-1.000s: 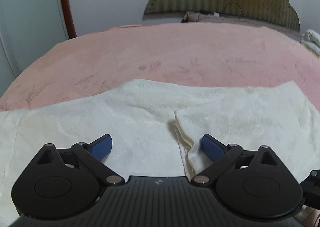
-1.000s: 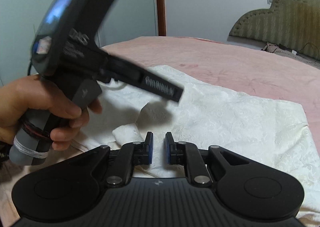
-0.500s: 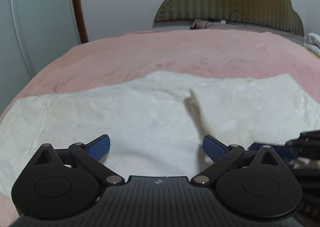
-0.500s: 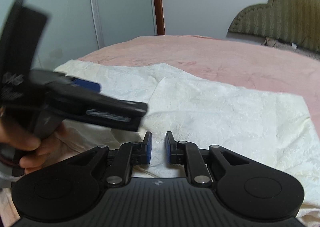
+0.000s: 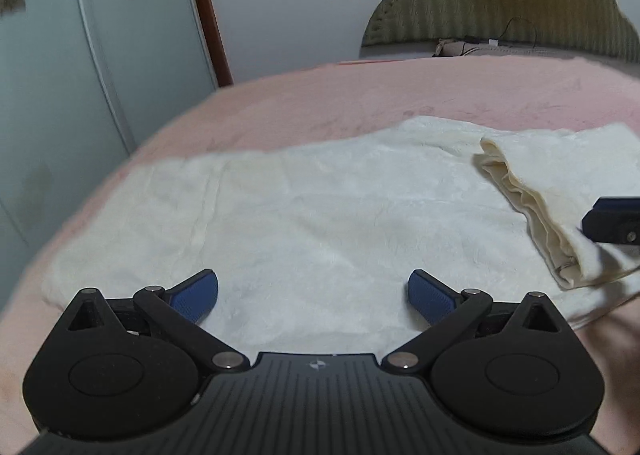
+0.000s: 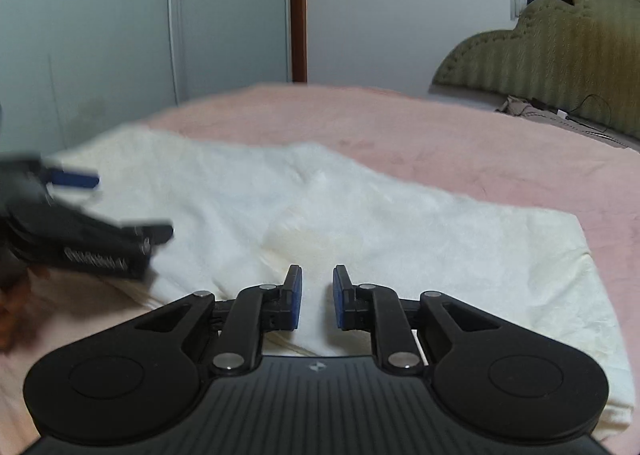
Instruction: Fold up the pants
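Left gripper point(image 5: 313, 295) shifted leftward—fingers point(image 5: 196, 293) wide apart, above pants point(image 5: 320, 215).

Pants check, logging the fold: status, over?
Left gripper wide open, empty, over the pants. Right gripper jaws narrowly apart, pinching nothing visible. One end folded over, rest flat on pink bed. Nothing in the way.

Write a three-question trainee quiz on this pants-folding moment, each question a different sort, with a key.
1. True or false: the left gripper grips the cream pants.
2. Multiple choice: the pants lie on (A) a wooden table, (B) a pink bedspread, (C) a grey carpet.
3. Fill in: the pants' folded-over end lies on the ___ side of the left wrist view.

Key: 1 false, its fingers are spread wide with nothing between them; 2 B; 3 right.
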`<state>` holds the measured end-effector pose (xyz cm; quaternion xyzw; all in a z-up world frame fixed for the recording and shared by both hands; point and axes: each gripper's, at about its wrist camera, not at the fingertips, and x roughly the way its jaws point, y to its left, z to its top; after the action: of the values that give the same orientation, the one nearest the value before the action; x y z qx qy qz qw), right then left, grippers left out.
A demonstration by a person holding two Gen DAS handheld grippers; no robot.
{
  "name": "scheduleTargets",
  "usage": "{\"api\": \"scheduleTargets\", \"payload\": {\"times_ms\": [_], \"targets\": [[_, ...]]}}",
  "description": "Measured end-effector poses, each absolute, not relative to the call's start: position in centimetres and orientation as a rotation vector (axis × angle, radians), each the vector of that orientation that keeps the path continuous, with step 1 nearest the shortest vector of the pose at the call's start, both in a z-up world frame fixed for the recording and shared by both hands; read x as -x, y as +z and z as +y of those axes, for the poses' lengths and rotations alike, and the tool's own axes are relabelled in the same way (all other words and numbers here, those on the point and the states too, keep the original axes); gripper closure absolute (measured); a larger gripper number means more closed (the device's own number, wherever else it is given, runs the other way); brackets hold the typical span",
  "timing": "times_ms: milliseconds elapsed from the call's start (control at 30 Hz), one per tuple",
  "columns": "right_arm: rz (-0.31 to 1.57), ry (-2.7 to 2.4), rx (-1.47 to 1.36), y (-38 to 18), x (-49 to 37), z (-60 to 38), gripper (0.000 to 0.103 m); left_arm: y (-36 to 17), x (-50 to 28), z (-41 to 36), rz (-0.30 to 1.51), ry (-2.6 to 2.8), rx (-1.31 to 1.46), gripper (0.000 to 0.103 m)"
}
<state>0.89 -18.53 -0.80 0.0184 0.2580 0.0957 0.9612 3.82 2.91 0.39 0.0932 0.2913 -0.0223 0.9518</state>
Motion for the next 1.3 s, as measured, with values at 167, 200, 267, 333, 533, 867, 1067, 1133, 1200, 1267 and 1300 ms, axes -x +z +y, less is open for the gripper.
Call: {"api": "scheduleTargets", "payload": {"times_ms": [167, 200, 267, 333, 533, 867, 1067, 1133, 1200, 1267, 1300], "targets": [[0.571, 0.169, -0.025, -1.8, -1.5, -18.4, 0.087, 0.3, -3.3, 2.8, 0.571, -0.045, -0.195, 0.000], [0.573, 0.171, -0.042, -1.8, -1.4, -18.7, 0.087, 0.3, -3.2, 2.8, 0.571, -0.045, -0.194, 0.000], [0.569, 0.177, -0.065, -1.9, -1.3, -19.1, 0.087, 0.4, -3.2, 3.0, 0.572, -0.050, -0.181, 0.000], [0.567, 0.167, -0.081, -1.7, -1.3, -19.3, 0.087, 0.3, -3.1, 3.2, 0.573, -0.053, -0.174, 0.000], [0.534, 0.127, -0.032, -1.7, -1.2, -17.9, 0.086, 0.2, -3.2, 2.8, 0.573, -0.047, -0.188, 0.000], [0.564, 0.018, -0.125, -2.2, -1.8, -19.8, 0.036, 0.1, -3.3, 2.9, 0.575, -0.050, -0.179, 0.000], [0.566, 0.012, -0.116, -2.2, -1.9, -20.3, 0.035, 0.1, -3.3, 3.0, 0.576, -0.051, -0.177, 0.000], [0.567, 0.007, -0.113, -2.2, -2.1, -20.0, 0.034, 0.1, -3.3, 3.0, 0.575, -0.051, -0.177, 0.000], [0.567, -0.005, -0.104, -2.2, -2.2, -19.4, 0.031, 0.1, -3.3, 3.0, 0.575, -0.051, -0.178, 0.000], [0.568, -0.020, -0.098, -2.2, -2.2, -19.2, 0.027, 0.1, -3.3, 3.0, 0.575, -0.050, -0.178, 0.000], [0.569, -0.030, -0.095, -2.2, -2.3, -19.1, 0.023, 0.1, -3.4, 3.0, 0.576, -0.050, -0.178, 0.000]]}}
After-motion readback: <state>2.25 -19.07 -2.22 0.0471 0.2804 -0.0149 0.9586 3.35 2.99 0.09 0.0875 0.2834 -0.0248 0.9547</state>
